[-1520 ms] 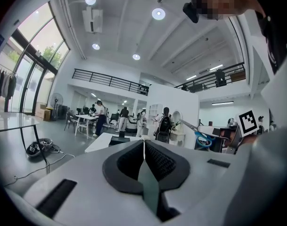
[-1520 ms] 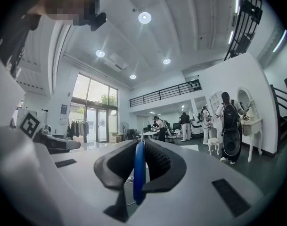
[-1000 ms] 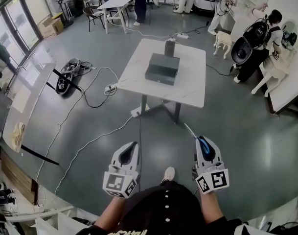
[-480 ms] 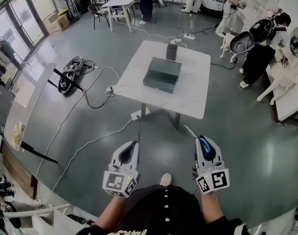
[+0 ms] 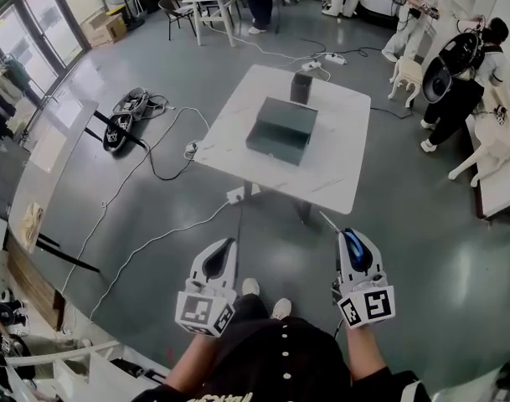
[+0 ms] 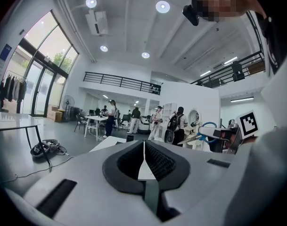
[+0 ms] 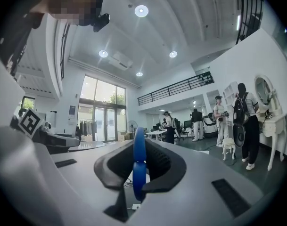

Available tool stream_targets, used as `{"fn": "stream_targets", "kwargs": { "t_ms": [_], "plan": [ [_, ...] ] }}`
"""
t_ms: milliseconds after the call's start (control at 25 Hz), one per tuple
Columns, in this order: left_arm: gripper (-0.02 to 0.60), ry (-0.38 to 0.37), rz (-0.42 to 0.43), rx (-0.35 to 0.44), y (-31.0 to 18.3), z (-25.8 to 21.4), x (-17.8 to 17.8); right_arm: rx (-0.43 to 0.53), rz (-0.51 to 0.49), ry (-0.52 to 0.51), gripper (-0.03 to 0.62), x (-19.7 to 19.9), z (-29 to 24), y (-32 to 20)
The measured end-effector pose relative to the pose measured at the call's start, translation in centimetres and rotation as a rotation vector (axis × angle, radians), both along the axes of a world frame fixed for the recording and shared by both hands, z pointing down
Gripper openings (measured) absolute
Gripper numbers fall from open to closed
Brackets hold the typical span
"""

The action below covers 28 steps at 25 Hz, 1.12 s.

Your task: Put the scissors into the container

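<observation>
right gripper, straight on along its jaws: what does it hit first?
The right gripper, shut on the scissors, would likely meet the white table at its near edge first; depth is unclear.

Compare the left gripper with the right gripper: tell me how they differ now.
The right gripper is shut on the blue-handled scissors; the left gripper is shut with nothing between its jaws. A blade sticks out ahead of the right gripper, nothing ahead of the left gripper. Both are held low, short of the white table.
</observation>
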<state>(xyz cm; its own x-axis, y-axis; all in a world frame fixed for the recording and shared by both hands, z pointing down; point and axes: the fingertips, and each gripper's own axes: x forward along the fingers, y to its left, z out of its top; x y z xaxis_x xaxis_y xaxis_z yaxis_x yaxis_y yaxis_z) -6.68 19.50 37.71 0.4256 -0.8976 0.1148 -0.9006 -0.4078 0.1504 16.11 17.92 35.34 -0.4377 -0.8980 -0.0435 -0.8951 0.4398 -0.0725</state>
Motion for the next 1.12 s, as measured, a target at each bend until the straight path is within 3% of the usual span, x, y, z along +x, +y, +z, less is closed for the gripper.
{"fn": "stream_targets", "kwargs": {
  "t_ms": [1120],
  "plan": [
    [0.032, 0.02, 0.116, -0.005, -22.5, 1.0, -1.6, 0.005, 0.066, 0.028, 0.055, -3.3, -0.1, -20.3]
  ]
}}
